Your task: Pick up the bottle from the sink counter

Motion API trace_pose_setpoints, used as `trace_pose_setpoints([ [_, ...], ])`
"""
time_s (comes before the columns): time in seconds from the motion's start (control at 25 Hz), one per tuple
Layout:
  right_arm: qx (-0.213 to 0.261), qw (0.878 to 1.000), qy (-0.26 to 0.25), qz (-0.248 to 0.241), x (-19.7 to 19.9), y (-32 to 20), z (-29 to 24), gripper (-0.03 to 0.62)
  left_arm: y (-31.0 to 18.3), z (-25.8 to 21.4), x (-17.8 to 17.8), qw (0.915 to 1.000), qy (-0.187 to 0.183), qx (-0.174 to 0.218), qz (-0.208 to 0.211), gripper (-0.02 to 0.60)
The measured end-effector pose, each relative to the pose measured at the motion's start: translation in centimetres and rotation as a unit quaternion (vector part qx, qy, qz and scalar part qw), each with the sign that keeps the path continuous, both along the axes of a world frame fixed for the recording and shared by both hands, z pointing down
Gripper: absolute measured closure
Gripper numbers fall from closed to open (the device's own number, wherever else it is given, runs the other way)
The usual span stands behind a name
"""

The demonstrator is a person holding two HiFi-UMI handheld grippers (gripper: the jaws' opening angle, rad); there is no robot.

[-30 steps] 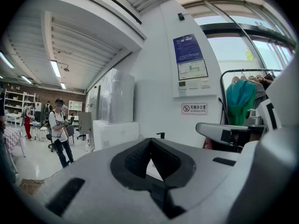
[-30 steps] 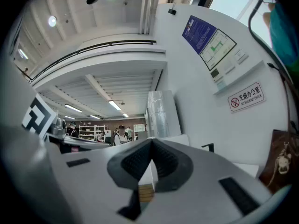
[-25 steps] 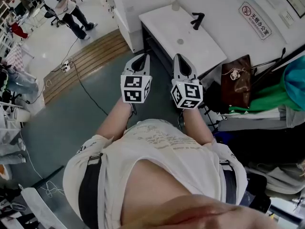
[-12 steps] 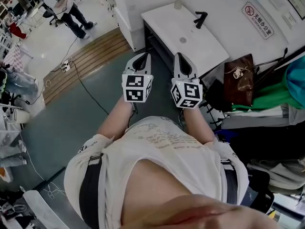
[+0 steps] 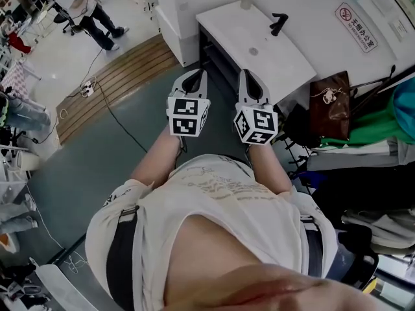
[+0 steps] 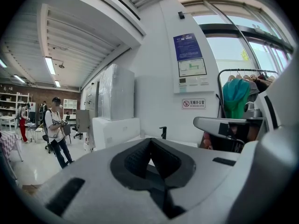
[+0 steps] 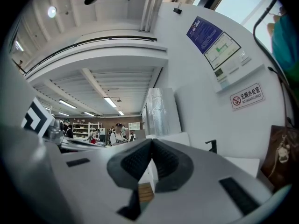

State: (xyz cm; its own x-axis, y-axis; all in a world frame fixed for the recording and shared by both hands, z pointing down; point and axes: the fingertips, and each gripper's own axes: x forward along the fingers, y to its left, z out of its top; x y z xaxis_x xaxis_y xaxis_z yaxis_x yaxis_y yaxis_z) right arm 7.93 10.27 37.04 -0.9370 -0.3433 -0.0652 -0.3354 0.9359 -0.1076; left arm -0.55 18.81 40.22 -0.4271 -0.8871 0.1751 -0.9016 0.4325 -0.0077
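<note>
The bottle (image 5: 247, 0) is hard to make out. In the head view it is only a small pale shape at the far left corner of the white sink counter (image 5: 272, 63), close to the picture's top edge, and neither its kind nor any label can be told. In both gripper views the grippers' own grey bodies fill the lower half and hide most of the counter. Above them only a strip of counter top and the black faucet (image 6: 162, 132) show. The wearer's pale shirt (image 5: 220, 206) covers the floor directly below. At the right a green garment (image 5: 363, 127) is cut off by the frame. A brown bag (image 5: 329, 105) sits just beside the counter's right end.

The left gripper (image 5: 196, 76) and the right gripper (image 5: 246, 80) are side by side, apart from each other, over the grey-green floor in front of the counter and well short of the bottle. Each has its jaws pressed together at the tips with nothing held between them.

On the counter the faucet stands to the right of the bottle, apart from it, and a small round drain (image 5: 253, 52) lies nearer the grippers. A no-smoking sign (image 5: 353, 24) is on the wall behind. A white cabinet (image 5: 188, 5) stands just left of the counter. Beyond it are a wooden strip (image 5: 110, 83) of floor, a black cable (image 5: 120, 125) and a standing person (image 5: 84, 8) far off.
</note>
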Motion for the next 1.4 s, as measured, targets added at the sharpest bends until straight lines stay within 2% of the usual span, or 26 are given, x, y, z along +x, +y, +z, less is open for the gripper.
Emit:
trace_pose_setpoints([
  [0.32, -0.010, 1.000, 0.009, 0.010, -1.0, 0.7, 1.3, 0.569, 1.3, 1.6, -1.4, 0.9998, 0.019, -0.009, -0.002, 0.560],
  [0.64, -0.014, 1.000, 0.004, 0.017, -3.1, -1.2, 1.8, 0.569, -0.4, 2.2, -3.7, 0.9998, 0.013, -0.015, 0.000, 0.560],
  [1.04, -0.013, 1.000, -0.016, 0.017, -8.0, -7.3, 1.4, 0.569, -6.2, 1.4, -8.3, 0.9998, -0.012, -0.016, -0.001, 0.560],
  [1.4, -0.022, 0.999, -0.025, 0.015, -11.9, -15.2, 1.0, 0.569, -14.5, 1.2, -12.3, 0.9996, -0.013, -0.025, 0.005, 0.560],
])
